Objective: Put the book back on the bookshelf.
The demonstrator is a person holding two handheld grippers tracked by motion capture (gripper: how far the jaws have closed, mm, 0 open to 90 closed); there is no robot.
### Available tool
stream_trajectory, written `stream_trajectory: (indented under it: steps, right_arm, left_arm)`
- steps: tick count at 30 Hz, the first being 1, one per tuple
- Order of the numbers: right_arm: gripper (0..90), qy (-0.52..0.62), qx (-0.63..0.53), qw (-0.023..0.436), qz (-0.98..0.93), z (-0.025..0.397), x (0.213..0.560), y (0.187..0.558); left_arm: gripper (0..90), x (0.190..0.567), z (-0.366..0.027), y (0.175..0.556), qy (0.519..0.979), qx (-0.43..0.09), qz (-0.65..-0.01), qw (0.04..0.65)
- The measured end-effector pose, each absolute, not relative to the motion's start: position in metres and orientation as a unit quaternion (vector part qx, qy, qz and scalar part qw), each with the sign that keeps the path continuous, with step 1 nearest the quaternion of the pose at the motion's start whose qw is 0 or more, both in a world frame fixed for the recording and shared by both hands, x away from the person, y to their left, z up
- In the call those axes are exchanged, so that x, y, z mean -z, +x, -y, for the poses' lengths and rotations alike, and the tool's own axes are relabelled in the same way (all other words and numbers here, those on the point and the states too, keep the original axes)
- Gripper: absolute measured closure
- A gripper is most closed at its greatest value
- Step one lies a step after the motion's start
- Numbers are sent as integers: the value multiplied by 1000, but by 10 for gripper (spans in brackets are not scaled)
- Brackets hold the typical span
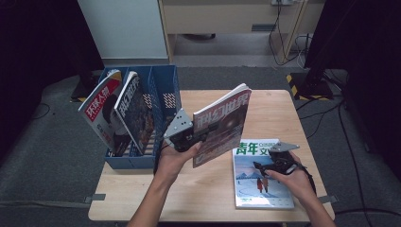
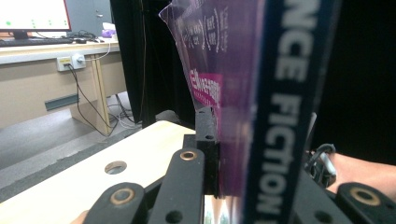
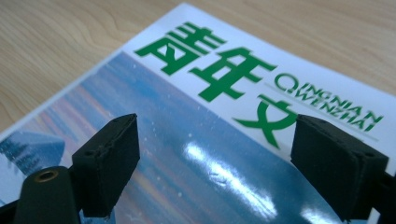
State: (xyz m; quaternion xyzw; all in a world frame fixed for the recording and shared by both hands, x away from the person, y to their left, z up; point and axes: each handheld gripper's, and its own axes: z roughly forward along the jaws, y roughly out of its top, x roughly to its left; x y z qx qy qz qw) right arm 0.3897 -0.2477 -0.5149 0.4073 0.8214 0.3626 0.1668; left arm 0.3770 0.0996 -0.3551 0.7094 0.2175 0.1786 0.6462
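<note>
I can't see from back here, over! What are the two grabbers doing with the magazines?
Left gripper shut on purple magazine, held upright above table. Right gripper open over blue-and-white magazine lying flat. Blue rack holds two magazines; nearest slot free.

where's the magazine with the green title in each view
High view: the green-titled magazine lies flat at the table's right front, under the right hand-held gripper.
Left gripper view: I can't make it out; the held purple magazine blocks the middle.
Right gripper view: it spreads across the frame, green title at top, between open jaws.
Shared landmark: the pale wooden table.
</note>
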Motion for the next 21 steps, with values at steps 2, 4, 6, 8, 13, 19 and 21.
stream_trajectory:
  steps: [2,4,6,8,13,19,21]
  right_arm:
    - [150,408,-355,162,-825,246,519,389]
    - [148,409,-356,167,-823,246,520,389]
    - [144,407,-356,171,-823,245,520,388]
    - [144,410,-359,172,-821,245,521,388]
    - [143,411,-358,173,-820,245,521,387]
    - [143,412,-358,173,-820,245,521,387]
    - [143,412,-358,173,-820,245,521,387]
  left_arm:
    - [840,354,-100,377,709,-180,-217,646]
    - [840,353,-101,377,707,-180,-217,649]
    - [840,353,-103,377,704,-181,-219,651]
    - [840,353,-104,377,703,-182,-220,651]
    - [840,349,-108,376,702,-186,-221,651]
    - [840,340,-115,371,699,-193,-220,652]
    - [840,337,-119,370,697,-195,-222,653]
